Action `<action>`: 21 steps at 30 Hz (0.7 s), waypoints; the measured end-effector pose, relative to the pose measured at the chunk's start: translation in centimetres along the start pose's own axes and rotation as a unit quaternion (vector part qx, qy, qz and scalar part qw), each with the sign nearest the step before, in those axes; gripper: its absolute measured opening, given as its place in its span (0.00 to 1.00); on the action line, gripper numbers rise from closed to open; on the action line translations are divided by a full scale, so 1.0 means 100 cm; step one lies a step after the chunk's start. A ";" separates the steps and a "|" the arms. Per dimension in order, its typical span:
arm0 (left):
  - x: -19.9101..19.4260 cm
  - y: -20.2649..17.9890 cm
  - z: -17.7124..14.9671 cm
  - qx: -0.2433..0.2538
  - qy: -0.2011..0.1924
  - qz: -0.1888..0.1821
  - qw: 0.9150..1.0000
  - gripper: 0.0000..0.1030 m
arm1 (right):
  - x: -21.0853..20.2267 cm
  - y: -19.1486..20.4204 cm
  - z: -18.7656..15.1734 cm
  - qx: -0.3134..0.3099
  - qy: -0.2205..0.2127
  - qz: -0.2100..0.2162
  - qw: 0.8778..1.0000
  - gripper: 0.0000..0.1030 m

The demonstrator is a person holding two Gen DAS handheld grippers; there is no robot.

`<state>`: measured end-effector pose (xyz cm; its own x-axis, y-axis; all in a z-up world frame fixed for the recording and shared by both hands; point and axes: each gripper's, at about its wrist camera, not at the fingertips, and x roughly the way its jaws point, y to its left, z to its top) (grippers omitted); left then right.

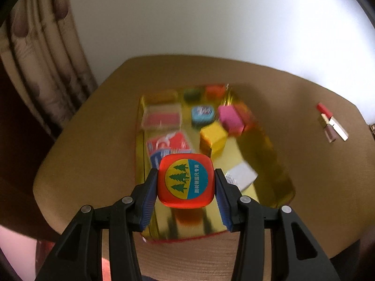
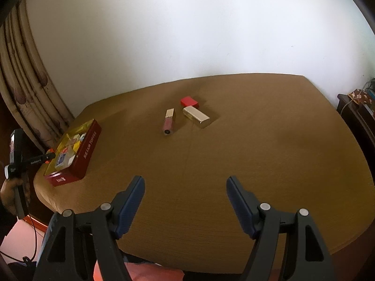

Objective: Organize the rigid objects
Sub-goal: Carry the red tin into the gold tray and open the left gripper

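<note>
Tape measure over tin's near edge

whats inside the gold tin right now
The gold tin holds a blue tape, yellow block, pink block and card packs. The held red tape measure hides part.

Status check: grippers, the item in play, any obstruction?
Left gripper clamped on red tape measure, above tin box. Right gripper open, empty. Lipsticks loose on table.
</note>
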<state>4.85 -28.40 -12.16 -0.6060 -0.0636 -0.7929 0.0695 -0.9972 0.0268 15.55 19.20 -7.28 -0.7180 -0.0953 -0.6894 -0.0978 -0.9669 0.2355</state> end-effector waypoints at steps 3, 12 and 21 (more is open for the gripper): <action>0.012 0.000 -0.009 -0.015 0.025 -0.003 1.000 0.41 | 0.002 0.003 -0.002 -0.005 0.004 0.000 1.000 0.72; 0.040 -0.003 -0.011 -0.044 0.058 0.000 0.997 0.41 | 0.004 0.002 -0.004 -0.003 0.004 -0.001 1.000 0.72; 0.042 0.000 -0.003 -0.052 0.082 -0.009 0.995 0.41 | -0.002 0.002 -0.005 -0.004 0.001 0.002 1.000 0.72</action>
<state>2.58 -28.67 -15.68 -0.4708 -0.0309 -0.8817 0.1470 -0.9882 -0.0439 16.01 18.90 -7.44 -0.7166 -0.1004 -0.6902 -0.0894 -0.9682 0.2336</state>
